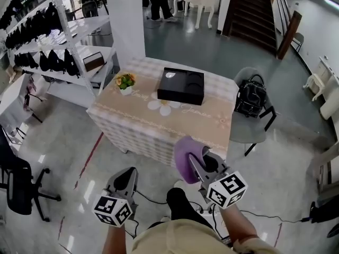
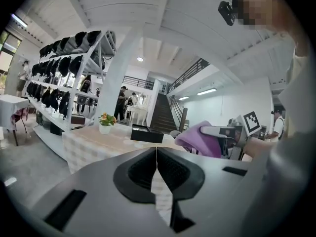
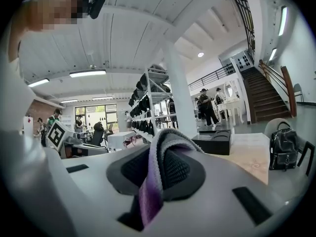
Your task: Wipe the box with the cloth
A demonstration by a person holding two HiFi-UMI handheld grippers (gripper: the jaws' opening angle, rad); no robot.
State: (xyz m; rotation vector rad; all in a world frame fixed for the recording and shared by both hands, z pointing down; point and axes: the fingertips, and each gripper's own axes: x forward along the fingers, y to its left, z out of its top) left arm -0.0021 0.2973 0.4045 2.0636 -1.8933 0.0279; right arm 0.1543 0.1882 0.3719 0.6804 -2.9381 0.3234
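While the purple cloth (image 1: 185, 151) sat pinched in the right gripper (image 1: 197, 162), its jaws clamped on a fold of it, the black box (image 1: 181, 85) lay out on the patterned table (image 1: 212, 121), well apart from both tools. And the left gripper (image 1: 125, 182), jaws pressed together with nothing between them, hung low near the person's knee. So this looked like the approach: cloth in hand, no wiping begun, box not yet touched. Next up, by my reading, the right hand needed to carry the cloth forward over the table edge and lay it flat on the lid, while the left might steady the box's side so it would not slide.
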